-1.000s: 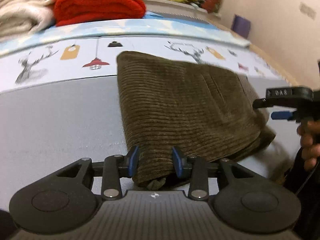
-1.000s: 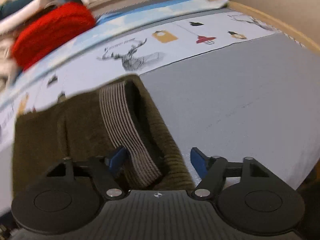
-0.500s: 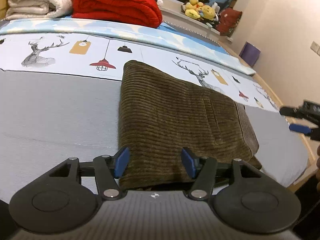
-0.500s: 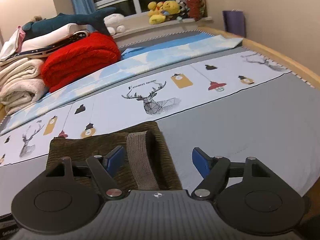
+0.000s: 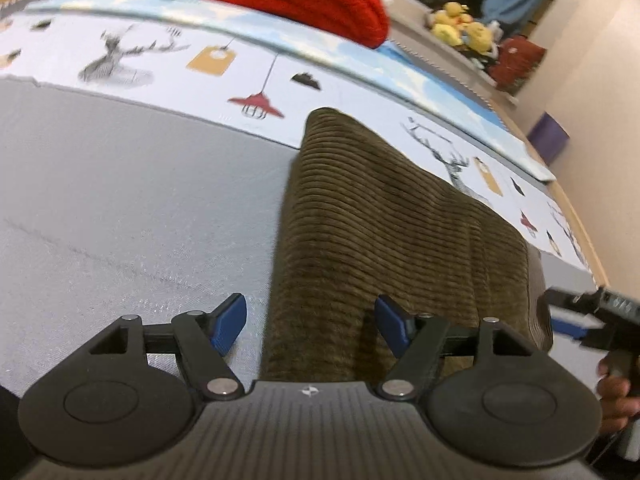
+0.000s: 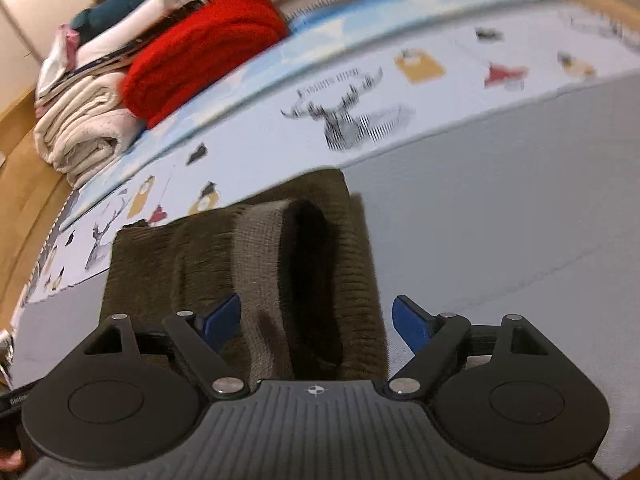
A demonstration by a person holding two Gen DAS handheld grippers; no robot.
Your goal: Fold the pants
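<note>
Olive-brown corduroy pants (image 5: 384,224) lie folded into a compact rectangle on the grey bed cover (image 5: 120,200). My left gripper (image 5: 310,324) hovers at the near left corner of the fold, jaws still opening, blue pads clear of the cloth. In the right wrist view the pants (image 6: 168,256) show their ribbed grey waistband (image 6: 260,264) and a dark opening at the near end. My right gripper (image 6: 318,322) straddles that end, jaws opening wide, pads not touching it. The right gripper (image 5: 576,320) also shows at the right edge of the left wrist view, with fingers of a hand (image 5: 616,388) below it.
A red folded blanket (image 6: 200,52) and cream blankets (image 6: 80,124) are stacked at the head of the bed, on a printed sheet with deer and lamps (image 6: 348,120). Plush toys (image 5: 460,28) sit on a ledge. The wooden bed edge (image 5: 580,232) runs along the right.
Both grippers have let go of the pants and widened their jaws. The left gripper shifted left, so the fold's corner now lies between its pads. The folded pants lie still.
</note>
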